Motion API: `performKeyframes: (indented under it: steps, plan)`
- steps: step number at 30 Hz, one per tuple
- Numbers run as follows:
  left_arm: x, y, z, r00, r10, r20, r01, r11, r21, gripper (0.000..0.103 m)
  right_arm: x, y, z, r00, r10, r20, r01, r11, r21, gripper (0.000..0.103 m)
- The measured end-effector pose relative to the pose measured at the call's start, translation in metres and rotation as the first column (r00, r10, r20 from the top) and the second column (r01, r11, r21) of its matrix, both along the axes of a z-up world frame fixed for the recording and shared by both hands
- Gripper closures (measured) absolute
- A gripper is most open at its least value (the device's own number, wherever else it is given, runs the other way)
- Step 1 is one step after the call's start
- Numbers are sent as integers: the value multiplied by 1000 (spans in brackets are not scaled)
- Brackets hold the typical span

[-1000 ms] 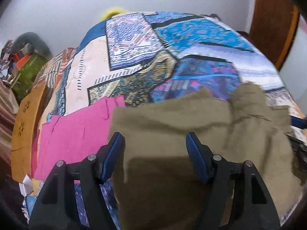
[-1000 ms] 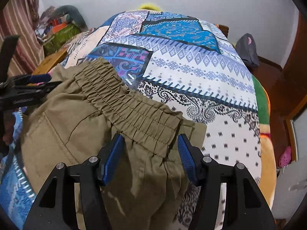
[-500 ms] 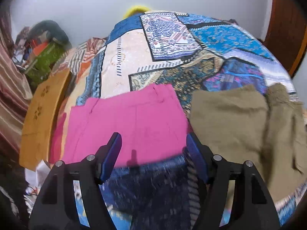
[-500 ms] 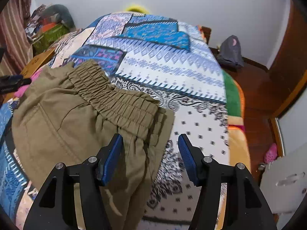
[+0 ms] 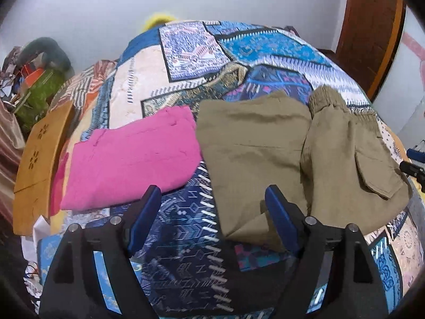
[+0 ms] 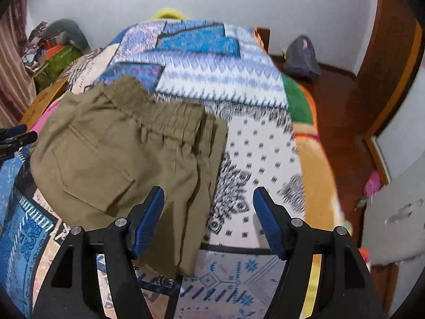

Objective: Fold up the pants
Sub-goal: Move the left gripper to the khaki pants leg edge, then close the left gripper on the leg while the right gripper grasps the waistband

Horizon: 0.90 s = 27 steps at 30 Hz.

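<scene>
Since the earlier frame, you drew both grippers back toward the near edge of the bed (image 5: 279,53), clear of the olive pants (image 5: 265,146). Your left gripper (image 5: 212,220) was spread wide, gripping nothing, above the bedspread. Your right gripper (image 6: 208,220) was likewise spread and empty, its left finger over the near hem. You had the pants lying folded, just right of the pink garment (image 5: 132,159).
</scene>
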<state>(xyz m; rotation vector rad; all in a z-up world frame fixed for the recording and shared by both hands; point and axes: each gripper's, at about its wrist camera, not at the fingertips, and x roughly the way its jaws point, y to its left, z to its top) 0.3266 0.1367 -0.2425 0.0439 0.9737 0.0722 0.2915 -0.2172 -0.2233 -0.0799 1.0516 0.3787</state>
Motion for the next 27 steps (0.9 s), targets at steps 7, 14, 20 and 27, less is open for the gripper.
performKeyframes:
  steps: [7, 14, 20, 27]
  plan:
    - [24, 4, -33, 996, -14, -90, 4, 995, -102, 22, 22, 5, -32, 993, 24, -114, -11, 994, 110, 37]
    - [35, -13, -44, 990, -99, -101, 82, 984, -158, 26, 41, 9, -45, 987, 70, -143, -45, 983, 176, 37]
    - [38, -30, -36, 995, -74, -67, 68, 994, -89, 61, 47, 16, -43, 989, 78, -123, -57, 985, 165, 55]
    - [36, -39, -25, 997, -71, -33, 69, 996, -60, 95, 38, 19, -25, 995, 97, -30, -93, 989, 113, 86]
